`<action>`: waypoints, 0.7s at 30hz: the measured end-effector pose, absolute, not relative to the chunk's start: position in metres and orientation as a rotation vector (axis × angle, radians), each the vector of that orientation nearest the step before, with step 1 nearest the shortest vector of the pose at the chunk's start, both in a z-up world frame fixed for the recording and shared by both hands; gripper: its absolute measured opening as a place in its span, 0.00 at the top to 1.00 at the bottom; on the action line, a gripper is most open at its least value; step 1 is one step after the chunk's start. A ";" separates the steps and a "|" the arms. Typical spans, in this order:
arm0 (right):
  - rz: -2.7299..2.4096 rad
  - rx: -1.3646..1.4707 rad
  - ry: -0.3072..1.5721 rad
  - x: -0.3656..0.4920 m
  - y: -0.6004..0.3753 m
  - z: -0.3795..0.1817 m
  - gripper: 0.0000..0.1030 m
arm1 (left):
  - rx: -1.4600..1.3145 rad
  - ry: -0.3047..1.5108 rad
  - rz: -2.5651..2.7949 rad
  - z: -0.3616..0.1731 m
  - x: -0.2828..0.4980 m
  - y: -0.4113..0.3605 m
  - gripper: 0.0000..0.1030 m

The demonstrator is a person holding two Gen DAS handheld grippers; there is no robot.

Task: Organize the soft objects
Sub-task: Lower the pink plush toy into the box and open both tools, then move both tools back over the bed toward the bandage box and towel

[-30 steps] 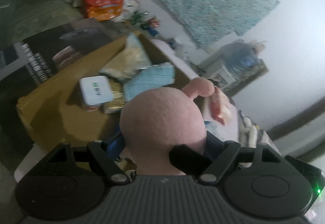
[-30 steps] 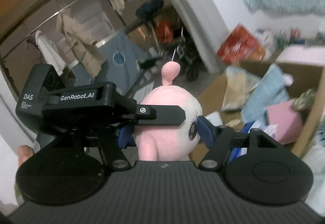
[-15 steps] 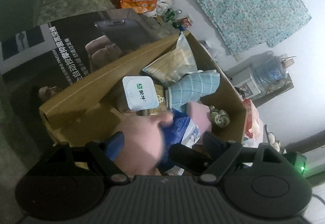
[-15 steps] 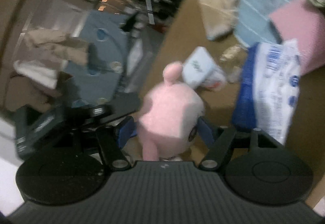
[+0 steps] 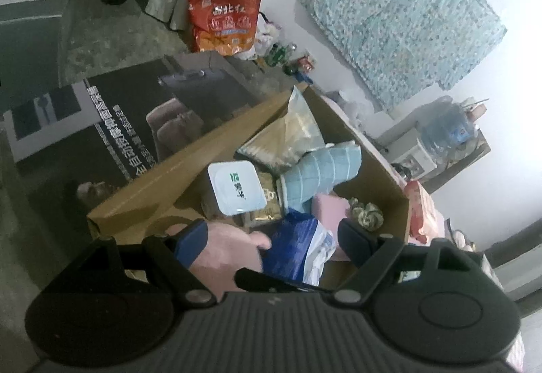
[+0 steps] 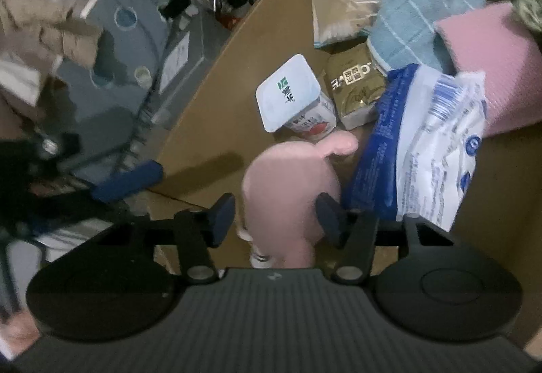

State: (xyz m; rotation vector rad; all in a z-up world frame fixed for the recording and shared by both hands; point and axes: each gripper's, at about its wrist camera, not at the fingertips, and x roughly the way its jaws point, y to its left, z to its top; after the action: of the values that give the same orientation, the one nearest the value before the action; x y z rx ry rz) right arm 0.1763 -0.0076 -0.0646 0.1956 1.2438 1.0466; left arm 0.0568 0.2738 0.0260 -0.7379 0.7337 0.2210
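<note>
Inside the brown cardboard box (image 6: 216, 122), the right gripper (image 6: 276, 220), jaws spread, flanked the pink plush toy (image 6: 288, 190); withdrawing straight toward 6 o'clock would likely avoid snagging it.

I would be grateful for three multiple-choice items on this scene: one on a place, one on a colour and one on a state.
1. Where is the pink plush toy?
A. Hanging on the wall
B. Inside the cardboard box
C. On the floor outside it

2. What colour is the striped towel?
A. Red
B. Black
C. Light blue

3. How do the jaws of the left gripper stand?
A. Spread apart
B. Shut tight with nothing between
C. Shut on the towel

Answers:
1 B, the toy sits against the box's inner wall among the packets.
2 C, it is pale blue with thin white lines.
3 A, there is a broad gap between the fingers, and the toy lies only at one side.
</note>
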 end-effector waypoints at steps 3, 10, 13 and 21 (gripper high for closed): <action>1.070 0.211 1.282 0.176 0.003 -0.071 0.64 | -0.730 0.720 0.231 0.029 0.054 0.276 0.18; 1.084 0.216 1.183 0.167 -0.005 -0.052 0.61 | -0.711 0.722 0.218 0.032 0.051 0.271 0.18; 1.084 0.248 1.106 0.158 -0.035 -0.037 0.50 | -0.684 0.715 0.202 0.034 0.050 0.263 0.15; 0.988 0.326 0.827 0.120 -0.148 -0.006 0.29 | -0.577 0.723 0.116 0.036 0.058 0.216 0.14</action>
State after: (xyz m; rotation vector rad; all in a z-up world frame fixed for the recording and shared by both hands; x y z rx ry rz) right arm 0.1202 -0.1484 -0.0057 0.3262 0.8268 0.9884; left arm 0.0578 0.2159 0.0359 -0.5774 0.7230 0.1158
